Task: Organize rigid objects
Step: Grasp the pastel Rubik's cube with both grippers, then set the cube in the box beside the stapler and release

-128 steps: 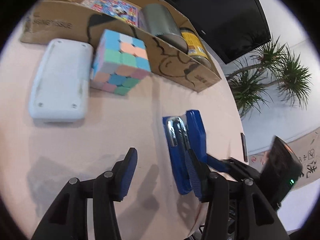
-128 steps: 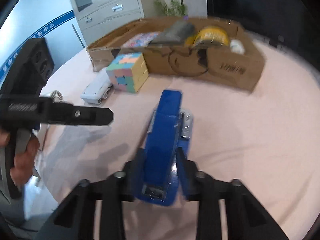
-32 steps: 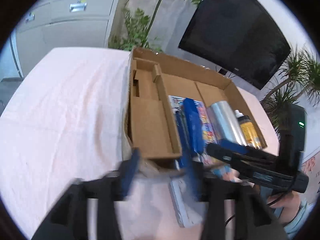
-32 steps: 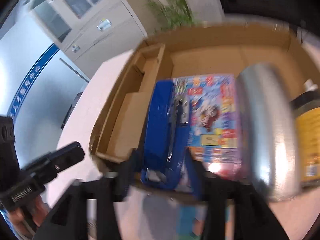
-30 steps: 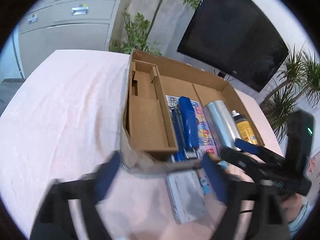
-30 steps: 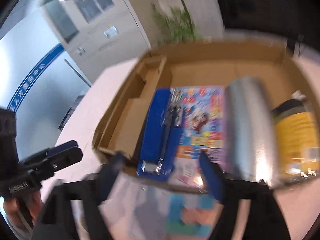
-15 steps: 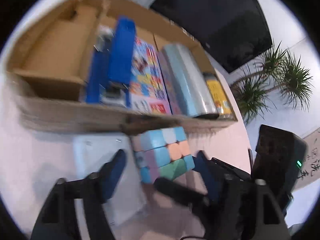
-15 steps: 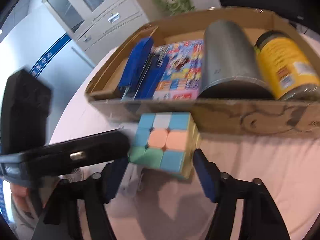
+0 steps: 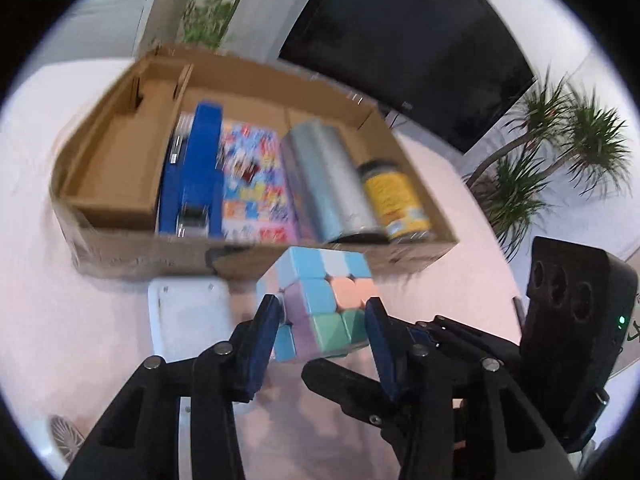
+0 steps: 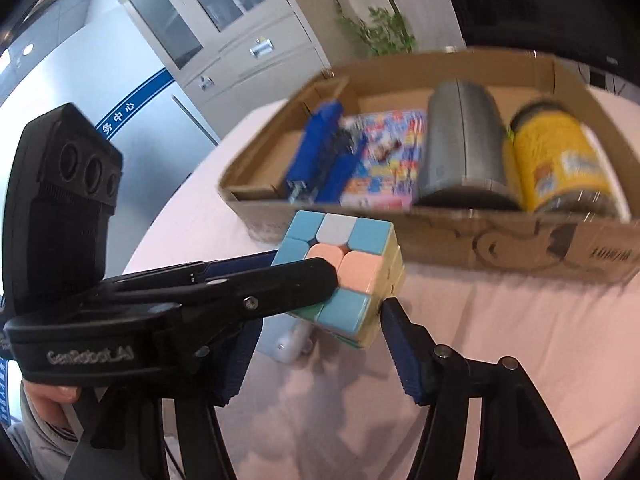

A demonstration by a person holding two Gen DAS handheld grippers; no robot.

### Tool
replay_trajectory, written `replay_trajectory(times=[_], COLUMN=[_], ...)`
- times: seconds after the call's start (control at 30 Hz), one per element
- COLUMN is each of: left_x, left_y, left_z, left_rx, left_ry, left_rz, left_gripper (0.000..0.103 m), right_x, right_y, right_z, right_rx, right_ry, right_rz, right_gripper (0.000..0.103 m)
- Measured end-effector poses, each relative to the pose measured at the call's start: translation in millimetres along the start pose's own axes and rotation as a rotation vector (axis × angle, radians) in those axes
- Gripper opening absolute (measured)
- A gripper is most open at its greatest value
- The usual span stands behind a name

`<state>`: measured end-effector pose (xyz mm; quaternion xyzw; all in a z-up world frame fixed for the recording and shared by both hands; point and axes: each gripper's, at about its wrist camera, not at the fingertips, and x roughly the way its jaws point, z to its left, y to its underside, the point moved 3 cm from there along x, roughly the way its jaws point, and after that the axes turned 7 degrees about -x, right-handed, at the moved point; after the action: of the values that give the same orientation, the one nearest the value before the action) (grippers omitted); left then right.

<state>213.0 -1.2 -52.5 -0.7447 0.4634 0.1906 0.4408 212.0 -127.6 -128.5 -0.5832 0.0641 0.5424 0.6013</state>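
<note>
**Cube between both sets of jaws**

Right now your left gripper (image 9: pixel 322 330) has its jaws closed in on the cube (image 9: pixel 320 304), one blue pad against each side, so it looks pinched; the cube sits just in front of the box (image 9: pixel 132 252), over the pink bench (image 9: pixel 60 320). From your right wrist view, the cube (image 10: pixel 344 272) is tilted, one corner toward the camera, with its blue-and-peach face up and a yellow face to the right. It has no long axis to speak of.

Your right gripper (image 10: pixel 320 344) has its jaws spread wide either side of the cube; whether the right pad touches the lower corner you cannot tell, and the left pad is partly hidden behind the left gripper's finger.

Inside the box, the stapler (image 9: pixel 198 172) lies flat with its long axis running front to back, beside the cardboard divider. Next to it, in order, lie a picture box (image 9: pixel 252 184), a silver cylinder (image 9: pixel 324 184) and a yellow jar (image 9: pixel 394 200), both on their sides and pointing the same way. A white case (image 9: pixel 188 312) lies on the bench just left of the cube, against the box's front wall.
</note>
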Motion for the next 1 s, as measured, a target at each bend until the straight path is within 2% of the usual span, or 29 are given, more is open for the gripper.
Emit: replay_trajectory(times=[0.13, 0.23, 0.33, 0.43, 0.6, 0.63, 0.8, 0.87, 0.93, 1.0], left_x=[-13.6, -16.8, -2.9, 20.4, 44.0, 43.1, 26.8, 11.9, -2.9, -17.0], left_y=[-24.5, -51.0, -76.2, -85.7, -75.3, -72.6, -60.3, -53.5, -44.8, -34.4], left_z=[-14.0, -12.6, -1.7, 13.3, 28.7, 28.9, 24.0, 24.4, 25.6, 34.1], left_rx=[0.022, 0.025, -0.011, -0.06, -0.085, -0.085, -0.066, -0.052, -0.042, -0.042], left_ry=[0.016, 0.029, 0.049, 0.059, 0.028, 0.034, 0.048, 0.041, 0.033, -0.001], left_rz=[-0.054, -0.075, -0.041, 0.019, 0.086, 0.09, 0.094, 0.072, 0.05, 0.024], left_gripper=[0.043, 0.043, 0.043, 0.043, 0.041, 0.041, 0.041, 0.041, 0.043, 0.054], right_x=[-18.0, -16.3, -0.7, 18.1, 45.0, 47.6, 39.6, 29.2, 13.6, -0.7], right_y=[-32.7, -59.4, -84.3, -93.7, -83.0, -80.0, -66.2, -60.1, -52.1, -38.7], right_z=[3.9, 2.3, -9.3, -23.2, -29.7, -27.4, -19.9, -13.9, -6.9, -3.7], right_rx=[-0.027, -0.055, -0.07, -0.052, -0.034, -0.041, -0.032, -0.043, -0.062, -0.06], right_ry=[-0.002, 0.013, 0.025, 0.035, 0.042, 0.048, 0.018, 0.009, 0.013, 0.006], right_rz=[-0.053, -0.078, -0.068, -0.028, 0.066, 0.071, 0.071, 0.056, 0.035, 0.014], right_gripper=[0.06, 0.06, 0.059, 0.057, 0.058, 0.062, 0.062, 0.064, 0.073, 0.082])
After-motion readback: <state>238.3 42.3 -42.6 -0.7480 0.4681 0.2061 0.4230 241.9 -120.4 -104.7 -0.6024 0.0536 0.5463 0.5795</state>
